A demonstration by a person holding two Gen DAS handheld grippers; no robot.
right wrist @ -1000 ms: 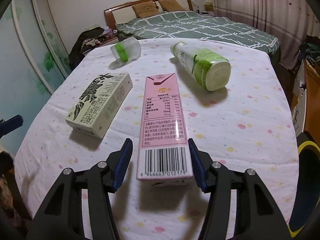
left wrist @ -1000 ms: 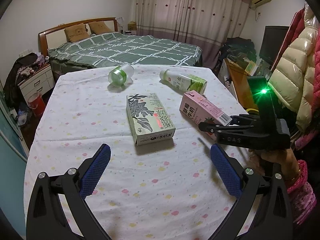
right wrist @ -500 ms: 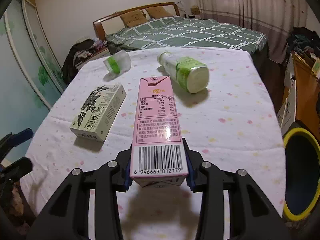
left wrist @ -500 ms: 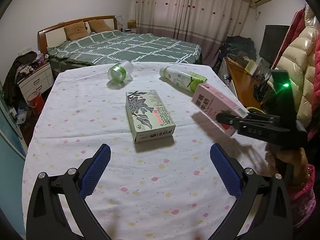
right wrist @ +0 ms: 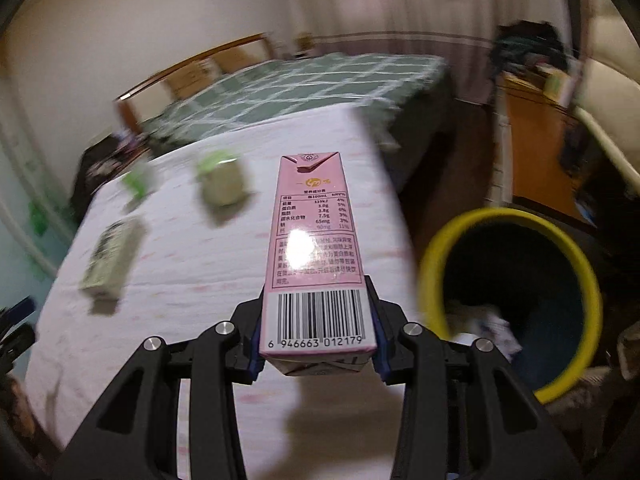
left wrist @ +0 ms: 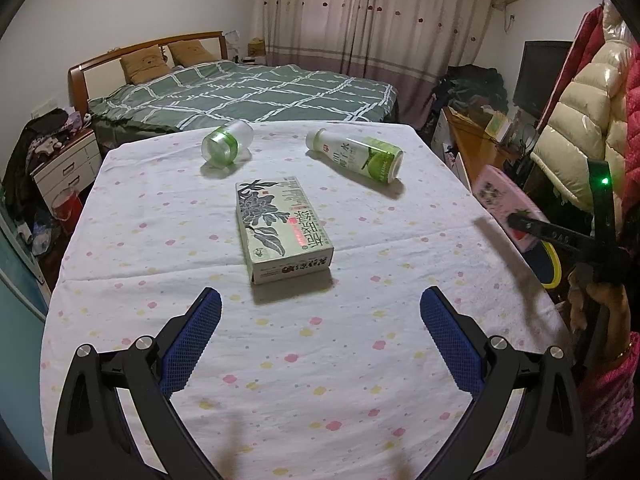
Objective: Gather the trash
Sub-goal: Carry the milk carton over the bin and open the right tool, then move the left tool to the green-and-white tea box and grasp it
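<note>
right gripper (right wrist: 318, 344) clamps the pink carton (right wrist: 314, 248) only by its base; could tip before the bin (right wrist: 508, 300); left gripper (left wrist: 320, 344) hangs open

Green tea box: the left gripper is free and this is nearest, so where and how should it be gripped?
Grip the green tea box across its two long side walls near the near end, coming from above and in front. It lies flat, lengthwise to the open left gripper, and looks narrower than the gap between the fingers.
</note>
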